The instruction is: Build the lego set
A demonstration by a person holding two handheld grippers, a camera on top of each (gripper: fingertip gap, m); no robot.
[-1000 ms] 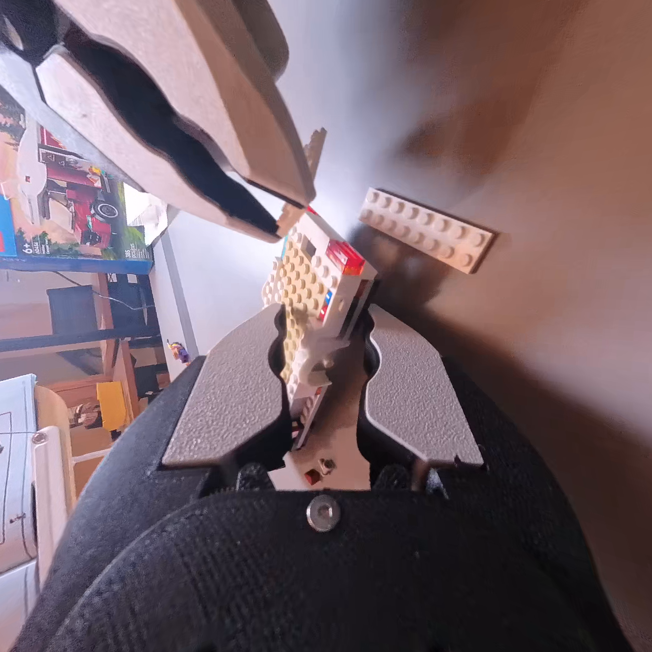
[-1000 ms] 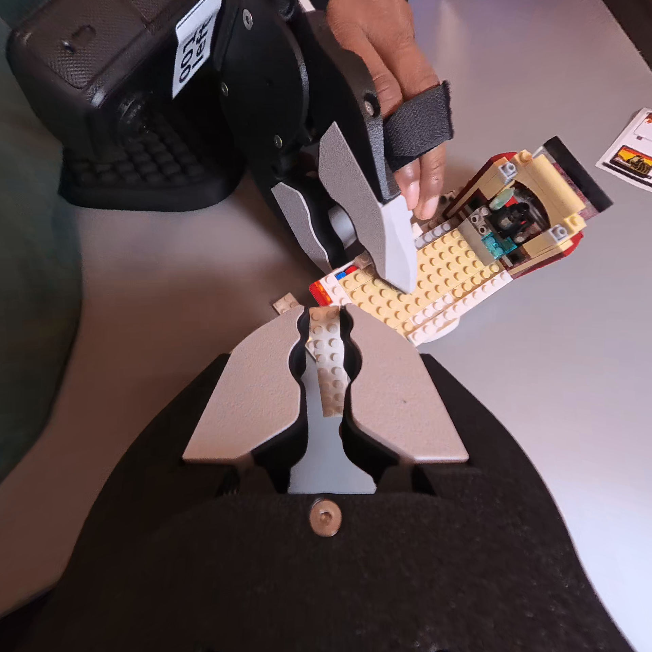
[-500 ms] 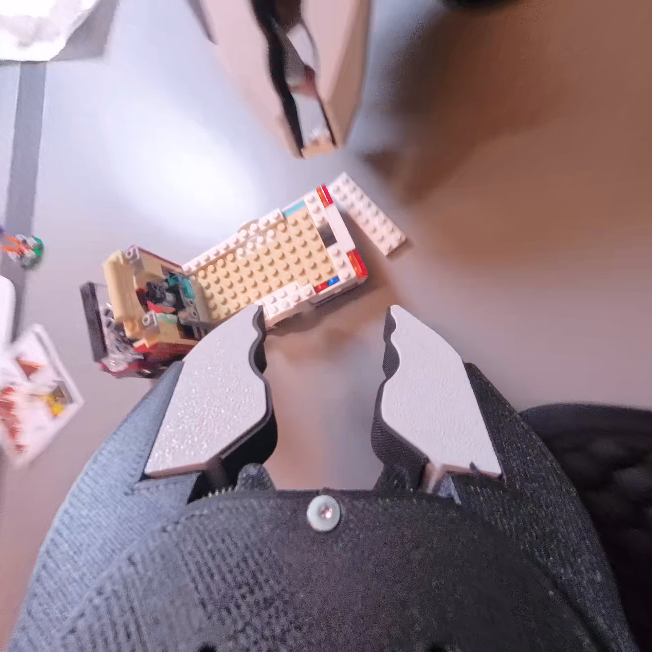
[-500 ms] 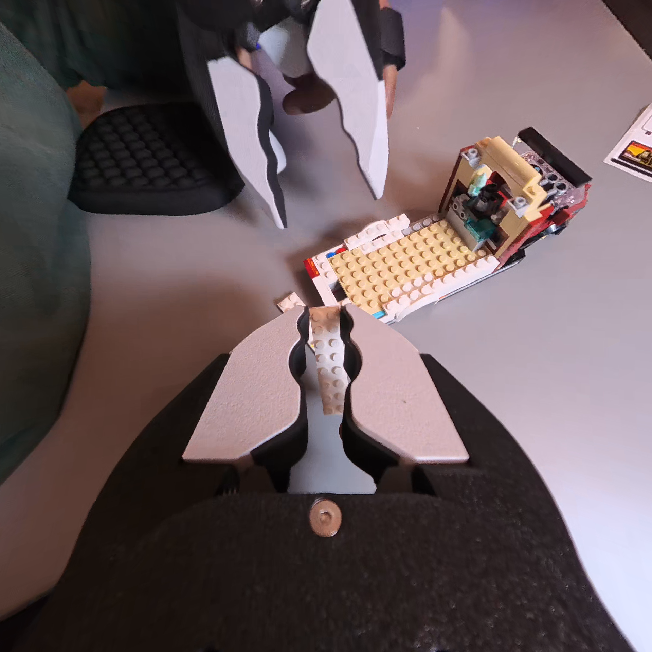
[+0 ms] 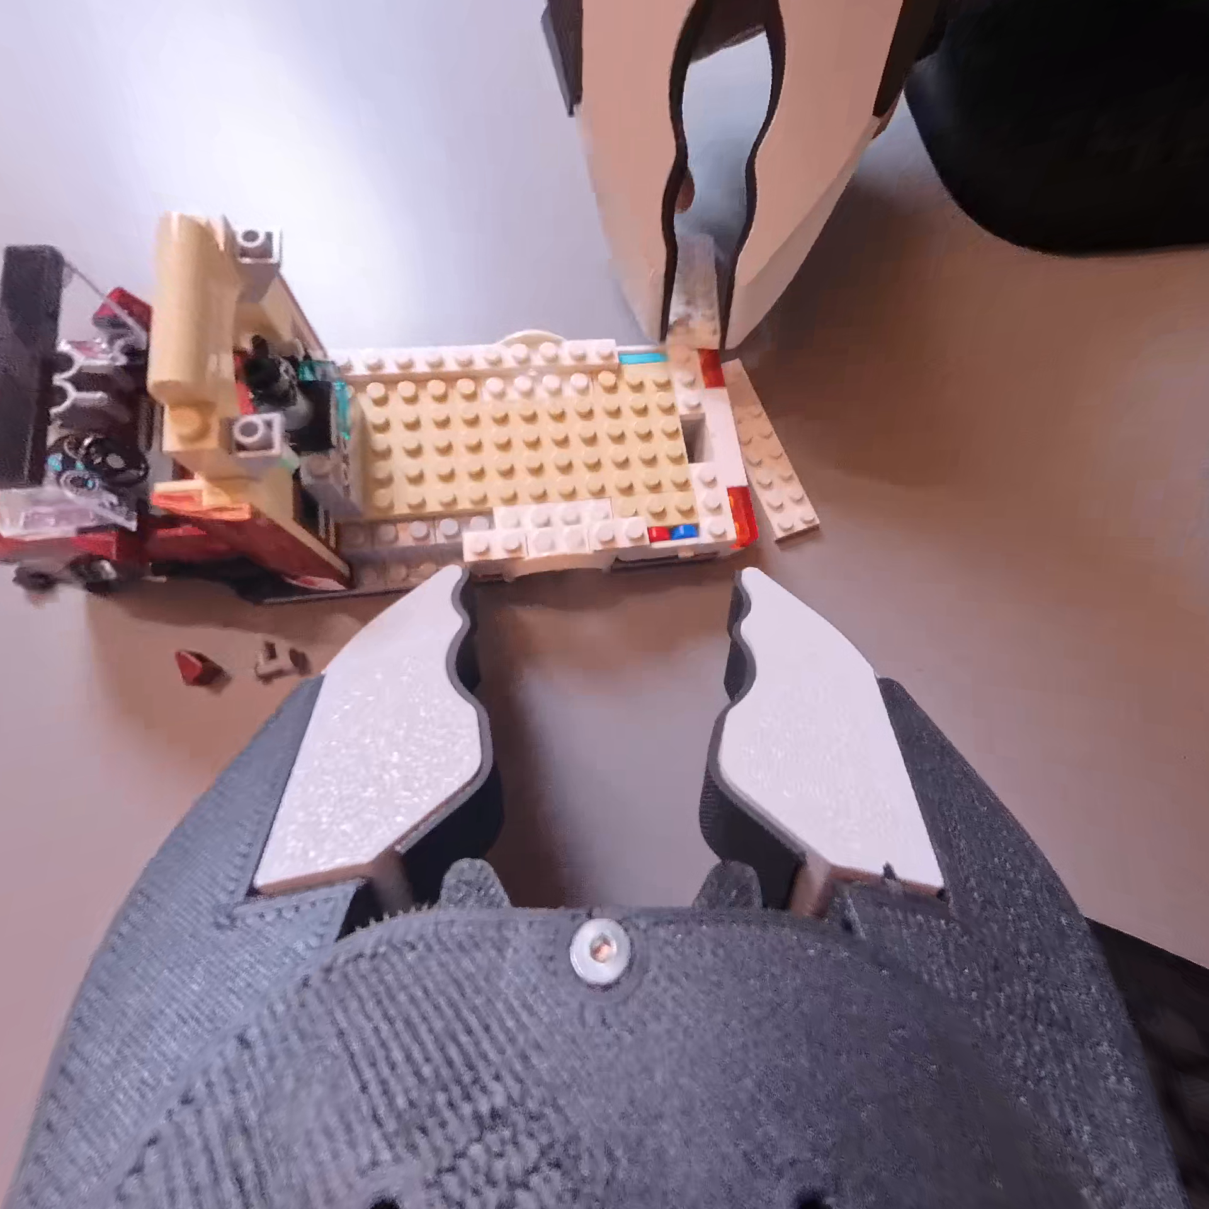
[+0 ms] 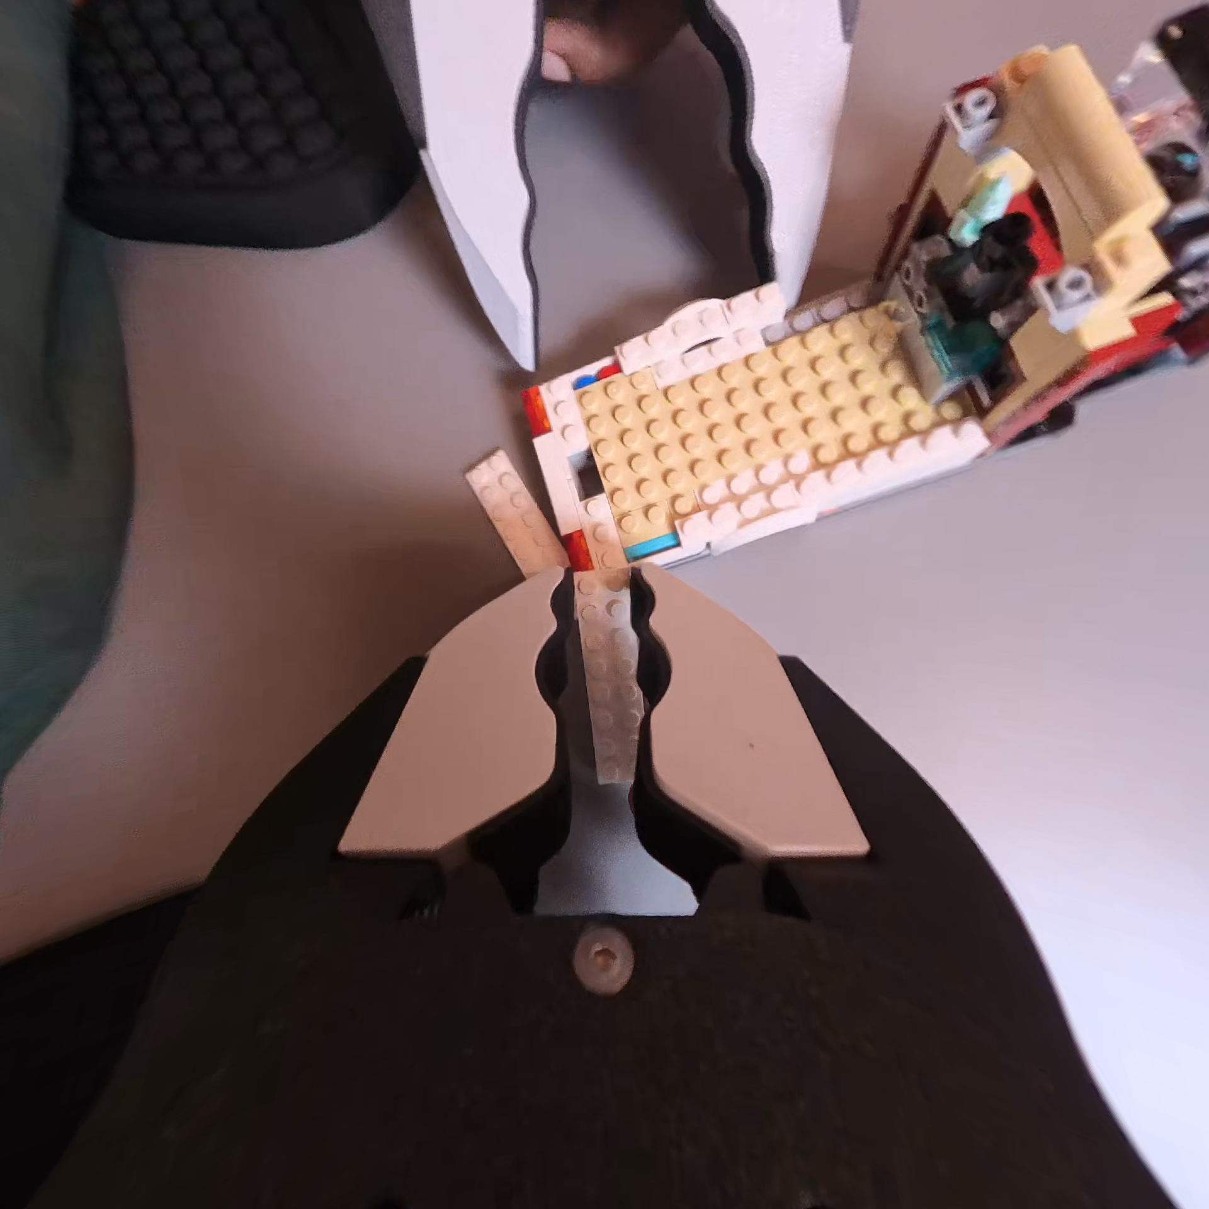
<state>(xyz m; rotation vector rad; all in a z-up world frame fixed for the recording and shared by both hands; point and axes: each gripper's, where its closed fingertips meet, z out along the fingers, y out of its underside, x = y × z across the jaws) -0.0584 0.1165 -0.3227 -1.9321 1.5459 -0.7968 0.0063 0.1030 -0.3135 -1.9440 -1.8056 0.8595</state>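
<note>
The lego vehicle (image 5: 523, 451) lies flat on the table, with a tan studded floor, white edges and a red cab at one end; it also shows in the right wrist view (image 6: 719, 425). My left gripper (image 5: 598, 582) is open and empty, just short of the vehicle's side; it also shows in the right wrist view (image 6: 654, 327). My right gripper (image 6: 598, 572) is shut on a long pale plate (image 6: 608, 674), its tip at the vehicle's rear corner. The right gripper also shows in the left wrist view (image 5: 693, 337). A second long pale plate (image 5: 775, 471) lies against the vehicle's rear end.
A few small dark red and brown pieces (image 5: 196, 667) lie on the table near the cab. A black textured block (image 6: 216, 118) stands at the far left, with teal fabric (image 6: 52, 392) along the table's left edge. One gripper's finger ends stand about 8 cm off the other's.
My left gripper has let go of the vehicle, opened and drawn back; the vehicle now lies flat on the table. My right gripper has moved forward with its plate to the vehicle's rear corner.
</note>
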